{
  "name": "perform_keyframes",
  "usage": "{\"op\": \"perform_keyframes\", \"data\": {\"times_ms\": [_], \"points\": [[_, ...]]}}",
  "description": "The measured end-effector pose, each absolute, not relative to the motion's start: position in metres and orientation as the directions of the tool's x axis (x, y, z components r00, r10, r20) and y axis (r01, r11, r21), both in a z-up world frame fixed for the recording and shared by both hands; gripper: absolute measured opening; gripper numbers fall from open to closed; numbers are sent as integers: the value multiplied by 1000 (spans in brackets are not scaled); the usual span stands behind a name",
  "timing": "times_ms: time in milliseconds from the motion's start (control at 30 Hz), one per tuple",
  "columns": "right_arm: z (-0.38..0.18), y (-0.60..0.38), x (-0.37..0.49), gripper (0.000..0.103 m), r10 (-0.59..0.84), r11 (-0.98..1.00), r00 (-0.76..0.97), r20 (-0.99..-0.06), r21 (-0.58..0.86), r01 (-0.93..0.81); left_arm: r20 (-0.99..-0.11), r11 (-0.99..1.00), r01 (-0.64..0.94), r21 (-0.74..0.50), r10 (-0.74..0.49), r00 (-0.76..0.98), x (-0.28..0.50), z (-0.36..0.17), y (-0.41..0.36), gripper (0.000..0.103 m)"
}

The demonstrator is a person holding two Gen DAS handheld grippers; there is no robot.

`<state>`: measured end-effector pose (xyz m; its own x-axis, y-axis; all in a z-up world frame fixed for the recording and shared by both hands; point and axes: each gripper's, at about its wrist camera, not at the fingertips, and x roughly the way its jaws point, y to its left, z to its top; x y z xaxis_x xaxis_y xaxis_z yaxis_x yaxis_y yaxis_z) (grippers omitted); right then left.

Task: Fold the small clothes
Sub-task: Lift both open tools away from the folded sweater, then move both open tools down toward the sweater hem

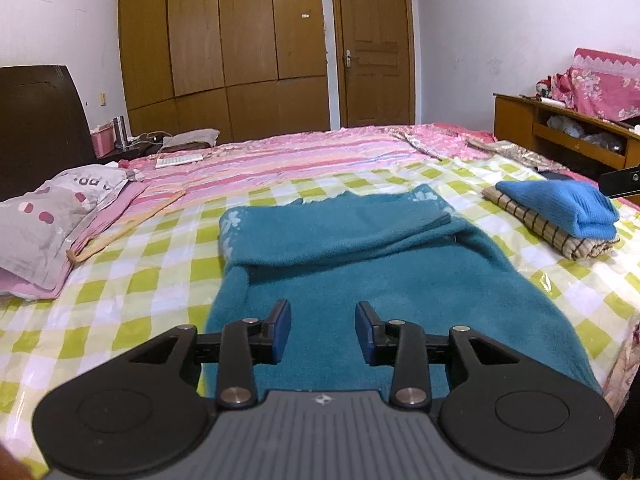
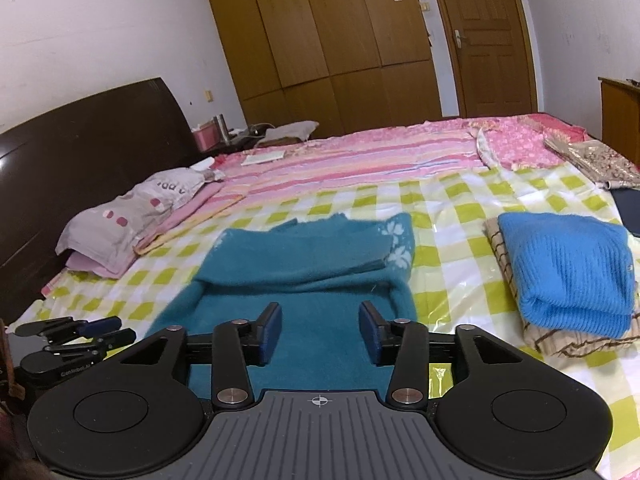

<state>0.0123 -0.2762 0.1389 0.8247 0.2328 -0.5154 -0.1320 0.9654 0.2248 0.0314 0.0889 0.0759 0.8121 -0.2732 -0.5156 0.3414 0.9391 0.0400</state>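
Note:
A teal fleece garment (image 1: pixel 380 280) lies flat on the green-checked plastic sheet (image 1: pixel 152 248) over the bed, its far part folded back on itself with white flower prints showing. My left gripper (image 1: pixel 322 312) hovers over the garment's near half, open, with nothing between its blue pads. In the right wrist view the same garment (image 2: pixel 312 268) lies ahead, and my right gripper (image 2: pixel 319 314) is open and empty above its near part. The left gripper (image 2: pixel 126 329) shows at the lower left of that view, beside the garment's left edge.
A folded blue knit sweater (image 2: pixel 568 272) rests on a folded beige checked cloth (image 2: pixel 560 344) to the right. Left are a pillow (image 1: pixel 52 216), a wooden hanger (image 1: pixel 120 232) and the dark headboard (image 2: pixel 80 140). A wooden cabinet (image 1: pixel 560 136) stands at the far right.

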Motion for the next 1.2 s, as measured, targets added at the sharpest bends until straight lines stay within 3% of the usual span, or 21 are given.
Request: {"op": "perform_keyframes", "data": {"times_ms": [367,1200], "points": [[92,-276,10,45,231,963,747,-624,257,-83,-598,941,332,64,-230,768,25,46,88,41],[28,-281,-2,64,230,960,614,-755,280,-15,-741,963,270,3,-179,648,8,9,115,42]]}}
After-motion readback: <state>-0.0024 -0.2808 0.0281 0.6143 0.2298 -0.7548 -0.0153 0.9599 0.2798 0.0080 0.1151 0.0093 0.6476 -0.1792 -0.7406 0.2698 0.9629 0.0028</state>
